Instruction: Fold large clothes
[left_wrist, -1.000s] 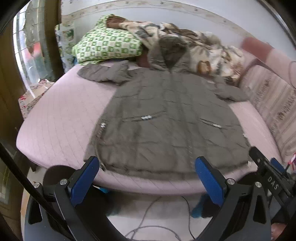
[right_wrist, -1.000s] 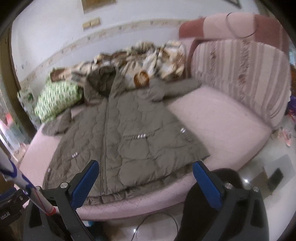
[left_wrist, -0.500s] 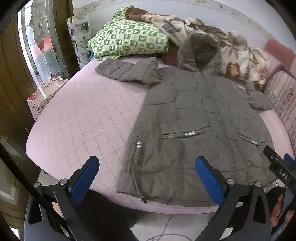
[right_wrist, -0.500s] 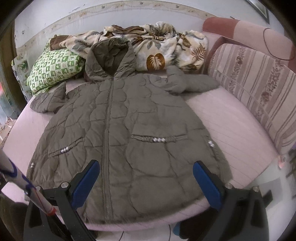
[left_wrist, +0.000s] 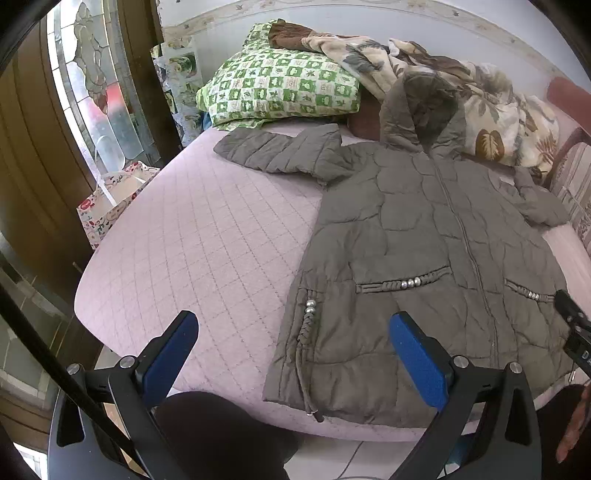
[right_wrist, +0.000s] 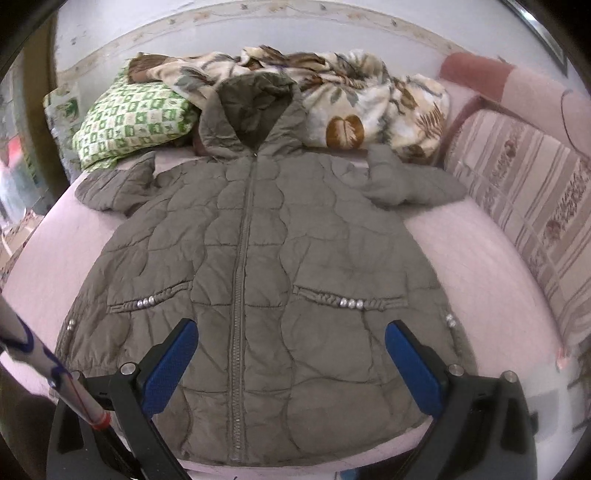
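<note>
**A:** Where does the coat lie?

**B:** The grey quilted coat (right_wrist: 258, 280) is spread front-up and zipped on the pink quilted bed (left_wrist: 207, 251). Its hem runs along the near edge, its hood (right_wrist: 255, 110) points to the far edge against the green checked pillow (right_wrist: 129, 122) and the leaf-print blanket (right_wrist: 354, 107). Both sleeves lie out sideways.

**A:** And the tools?

**B:** The left gripper (left_wrist: 295, 354) has its blue pads spread wide and holds nothing; it hovers over the hem's left corner, near the drawcord (left_wrist: 306, 369). The right gripper (right_wrist: 291, 362) is spread too, empty, above the hem around the zip (right_wrist: 240, 280).

**A:** So which step is this?

**B:** I judge it the approach: nothing is folded yet, the coat is only laid flat.

**A:** What does the next move need?

**B:** Probably a firm pinch on an edge. The padding is thick and slippery, so each gripper should bite deep into the fabric, then carry it across without dragging the whole coat off the near edge.
</note>
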